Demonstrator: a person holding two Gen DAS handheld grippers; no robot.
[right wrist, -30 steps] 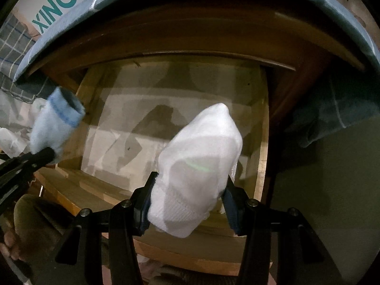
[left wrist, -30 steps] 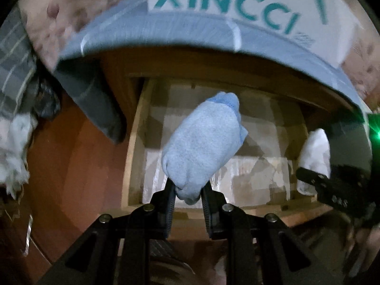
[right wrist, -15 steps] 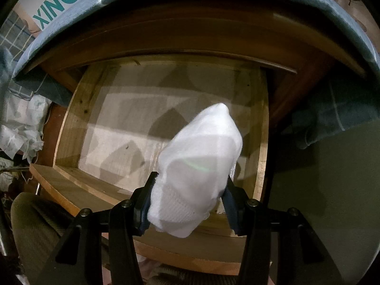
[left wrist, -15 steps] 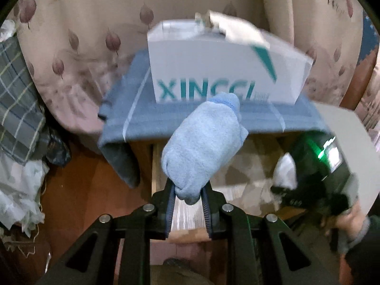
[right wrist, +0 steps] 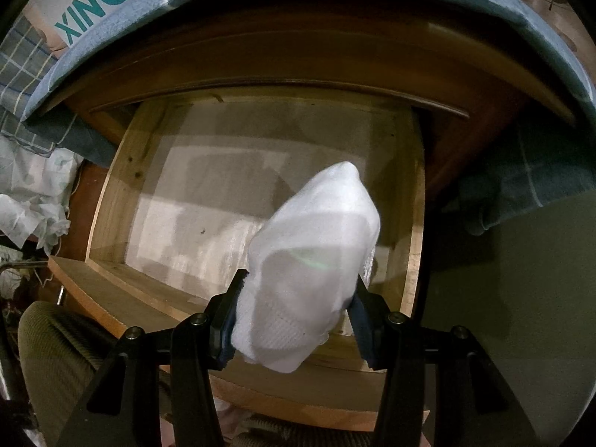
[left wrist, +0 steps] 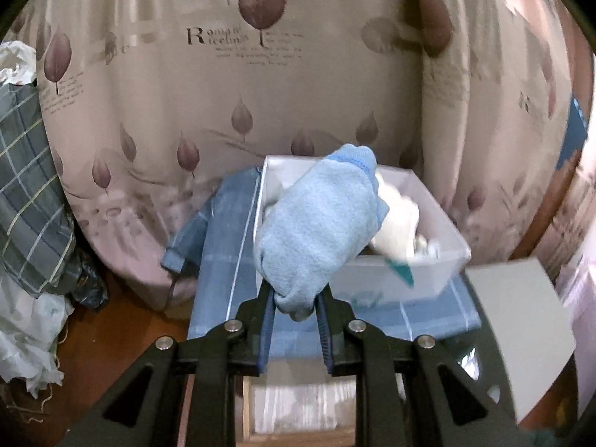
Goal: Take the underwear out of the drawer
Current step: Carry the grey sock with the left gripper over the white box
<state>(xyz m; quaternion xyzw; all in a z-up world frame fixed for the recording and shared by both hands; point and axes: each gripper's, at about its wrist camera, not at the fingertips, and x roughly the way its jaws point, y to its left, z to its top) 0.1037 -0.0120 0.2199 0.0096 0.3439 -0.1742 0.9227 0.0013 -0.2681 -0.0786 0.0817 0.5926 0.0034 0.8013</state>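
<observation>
I have my left gripper clenched on the blue bundle, raised toward the white box, probably to drop it there, while my right gripper grasps the white bundle above the drawer.

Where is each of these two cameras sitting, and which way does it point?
Left wrist: rides the left gripper, facing the curtain and white box; its fingers pinch a blue roll.
Right wrist: rides the right gripper, looking down into the wooden drawer; its fingers pinch a white roll.
Shared: the box, its XINCCI print, on the blue cloth.
</observation>
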